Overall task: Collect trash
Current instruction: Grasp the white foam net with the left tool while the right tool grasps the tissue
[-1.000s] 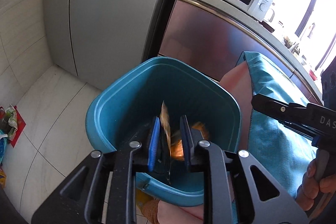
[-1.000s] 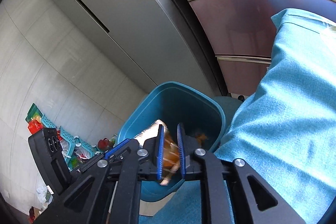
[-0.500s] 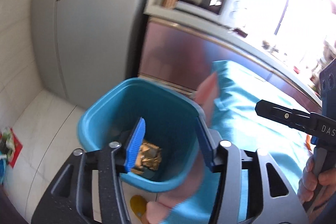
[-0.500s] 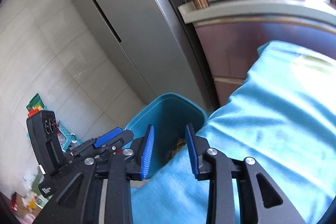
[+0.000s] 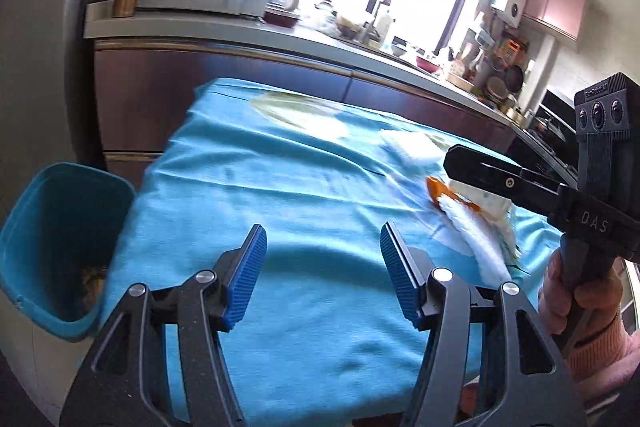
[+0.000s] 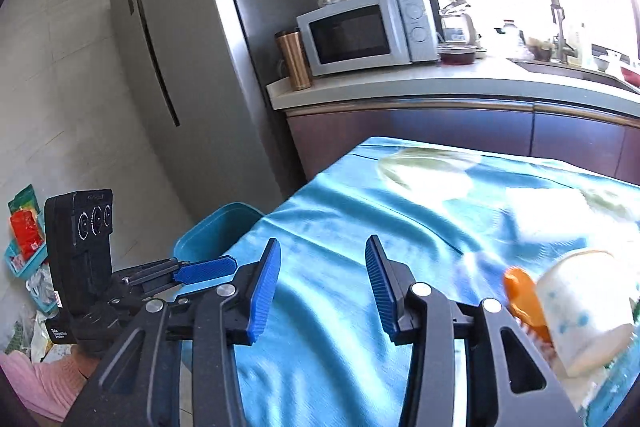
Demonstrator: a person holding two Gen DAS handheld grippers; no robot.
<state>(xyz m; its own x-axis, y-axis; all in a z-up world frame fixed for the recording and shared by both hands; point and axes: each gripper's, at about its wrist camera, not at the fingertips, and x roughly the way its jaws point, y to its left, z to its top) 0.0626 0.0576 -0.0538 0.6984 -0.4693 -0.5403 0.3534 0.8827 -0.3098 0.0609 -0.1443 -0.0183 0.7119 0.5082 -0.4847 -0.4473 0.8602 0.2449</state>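
The blue trash bin [image 5: 60, 227] stands on the floor at the table's left end, with brown wrappers [image 5: 94, 279] lying in its bottom. My left gripper [image 5: 322, 239] hovers over the blue tablecloth [image 5: 280, 187], jaws opening, nothing between them. My right gripper [image 6: 323, 255] also hangs above the cloth, jaws opening and empty; in the left wrist view the right gripper [image 5: 454, 157] shows from the side. On the cloth to the right lie a tipped white paper cup [image 6: 580, 307] with blue dots, an orange piece [image 6: 520, 291] and white crumpled tissues [image 5: 408, 147]. The bin's rim [image 6: 216, 231] shows beyond the left gripper [image 6: 208, 269].
A grey fridge [image 6: 192, 67] stands behind the bin. A microwave [image 6: 360, 31] and a copper tumbler [image 6: 294, 61] sit on the counter [image 6: 440, 87] behind the table, over dark cabinets [image 5: 160, 99]. Bags and a basket [image 6: 24, 243] clutter the floor at far left.
Both grippers let their brown wrappers drop into the bin and opened. They then swung right and up, from above the bin to over the tablecloth.
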